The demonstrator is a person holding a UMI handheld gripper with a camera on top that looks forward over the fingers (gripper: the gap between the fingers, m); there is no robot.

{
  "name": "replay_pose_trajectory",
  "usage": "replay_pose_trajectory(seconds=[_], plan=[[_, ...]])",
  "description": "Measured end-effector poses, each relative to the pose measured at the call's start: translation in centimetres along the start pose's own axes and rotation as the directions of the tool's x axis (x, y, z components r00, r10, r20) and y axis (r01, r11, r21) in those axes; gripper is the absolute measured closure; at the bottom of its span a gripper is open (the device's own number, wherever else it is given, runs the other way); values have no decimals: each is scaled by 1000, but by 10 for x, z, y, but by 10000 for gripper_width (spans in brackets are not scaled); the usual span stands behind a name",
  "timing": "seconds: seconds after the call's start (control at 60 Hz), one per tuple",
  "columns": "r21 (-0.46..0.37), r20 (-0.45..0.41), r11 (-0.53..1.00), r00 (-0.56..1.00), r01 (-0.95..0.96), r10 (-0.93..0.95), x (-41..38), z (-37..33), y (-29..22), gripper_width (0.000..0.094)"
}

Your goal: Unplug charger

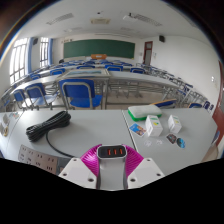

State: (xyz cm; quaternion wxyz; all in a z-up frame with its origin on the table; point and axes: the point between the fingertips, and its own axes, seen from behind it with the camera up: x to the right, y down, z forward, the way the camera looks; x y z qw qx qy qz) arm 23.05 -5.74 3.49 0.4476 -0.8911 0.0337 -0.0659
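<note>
My gripper (pixel 110 153) is shut on a white charger (pixel 110 165) with a dark face and three orange ports. Both magenta pads (pixel 92 157) press on its sides. A white power strip (pixel 38 158) lies on the grey table (pixel 95 125), left of the fingers. The charger sits to the right of the strip and apart from it. A coiled black cable (pixel 48 125) lies on the table beyond the strip.
Right of and beyond the fingers lie a green and white box (pixel 143 112), white packets (pixel 156 126) and small items (pixel 174 141). Rows of desks with blue chairs (pixel 75 95) fill the classroom behind the table, with a green board (pixel 97 48) on the far wall.
</note>
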Motion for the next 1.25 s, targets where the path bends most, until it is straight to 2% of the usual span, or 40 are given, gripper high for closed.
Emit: replay_pose_trajectory(seconds=[0.083, 0.1, 0.167, 0.2, 0.267, 0.283, 0.317, 0.383, 0.533, 0.917, 1.25], plan=[[-74, 15, 997, 1000, -10, 11, -2, 5, 18, 557], [-81, 18, 997, 1000, -13, 15, -5, 10, 38, 545], [-50, 7, 998, 1000, -23, 24, -1, 15, 31, 481], [-55, 0, 998, 1000, -27, 27, 1, 13, 30, 385], [-55, -2, 998, 999, -36, 35, -1, 7, 27, 105], [-51, -4, 998, 999, -36, 36, -1, 5, 26, 63], [-36, -11, 999, 999, -35, 34, -1, -2, 22, 109], [-11, -28, 1000, 999, -27, 26, 1, -24, 7, 74], [26, -44, 999, 999, -20, 21, -4, -90, 1, 86], [102, -112, 995, 994, 10, 2, -31, -276, 25, 84], [113, -124, 993, 992, 21, -7, -46, -342, 43, 84]])
